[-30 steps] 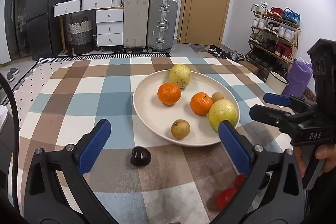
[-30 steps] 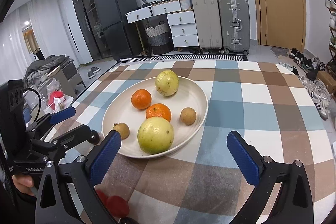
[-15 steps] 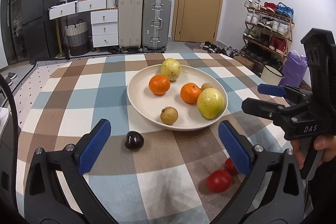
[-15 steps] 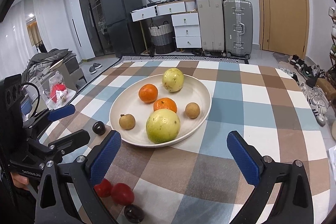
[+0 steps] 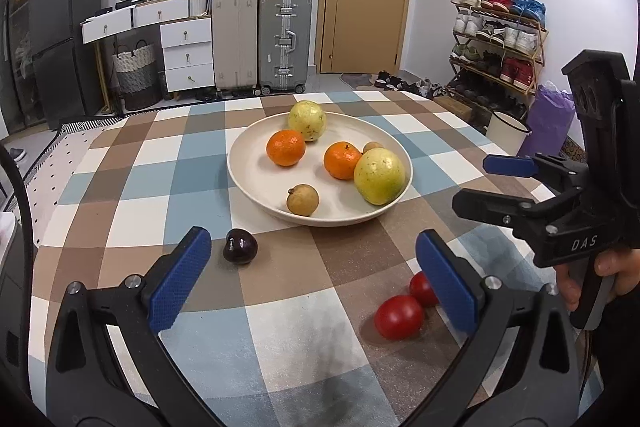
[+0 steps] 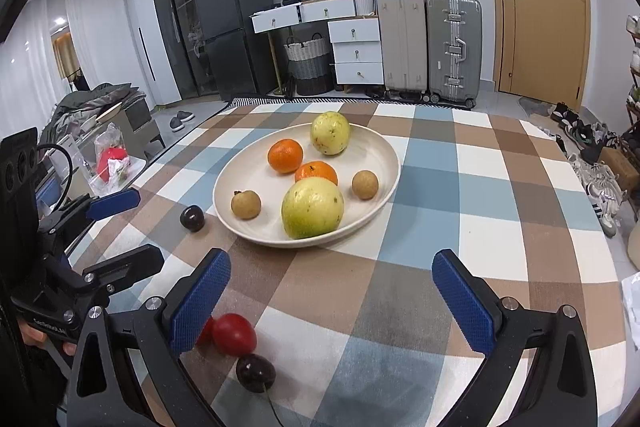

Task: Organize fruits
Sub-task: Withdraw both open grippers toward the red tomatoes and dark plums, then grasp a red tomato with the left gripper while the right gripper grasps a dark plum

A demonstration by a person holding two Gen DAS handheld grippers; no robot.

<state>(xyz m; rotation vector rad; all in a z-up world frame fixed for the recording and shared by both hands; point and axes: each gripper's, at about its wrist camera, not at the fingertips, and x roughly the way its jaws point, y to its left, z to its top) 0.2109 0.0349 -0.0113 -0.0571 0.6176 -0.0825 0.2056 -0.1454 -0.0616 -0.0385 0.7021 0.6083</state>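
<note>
A cream plate on the checked tablecloth holds two yellow-green guavas, two oranges and two small brown fruits. A dark plum lies on the cloth beside the plate. Two red tomatoes lie nearer me, and a second dark plum lies by them. My left gripper is open and empty above the cloth. My right gripper is open and empty, also seen at the right of the left wrist view.
The checked table ends at its far edge before suitcases, white drawers and a door. A shoe rack stands at the right. A white packet lies at the table's right edge.
Both grippers have pulled back from the plate and risen; the tomatoes and the second plum have come into fuller view. Both stay open and the fruit has not moved.
</note>
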